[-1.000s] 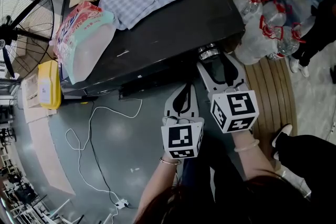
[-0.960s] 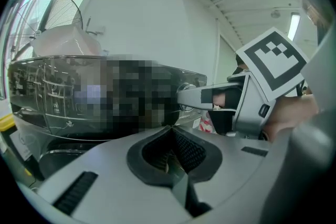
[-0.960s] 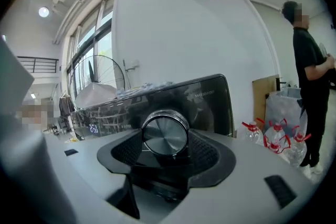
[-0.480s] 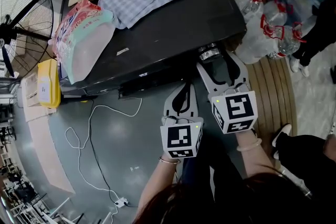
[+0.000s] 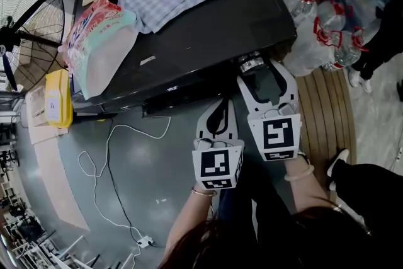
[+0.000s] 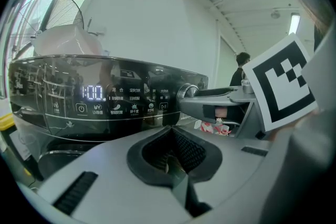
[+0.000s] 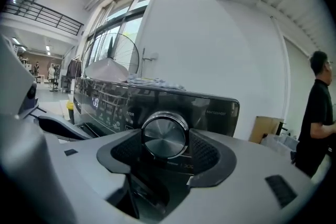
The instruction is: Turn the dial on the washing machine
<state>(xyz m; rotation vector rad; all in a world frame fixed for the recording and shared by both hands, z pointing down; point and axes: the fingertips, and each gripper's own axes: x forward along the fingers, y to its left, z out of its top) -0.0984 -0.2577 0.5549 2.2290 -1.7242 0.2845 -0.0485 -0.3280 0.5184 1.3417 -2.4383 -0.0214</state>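
One grip made, rotation unconfirmed: right gripper (image 5: 260, 72) jaws clamp the round brushed-metal dial (image 7: 164, 135) at the right end of the dark glossy washing machine (image 5: 208, 28) front. Left gripper (image 6: 173, 157) jaws pressed together, empty, idle below the control panel (image 6: 105, 99). Amount of turn done: can't judge

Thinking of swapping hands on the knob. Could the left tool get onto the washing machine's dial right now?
Probably not. The right tool is closed on the dial, a jaw on each side, leaving no free grip. The left tool is shut, short of the panel.
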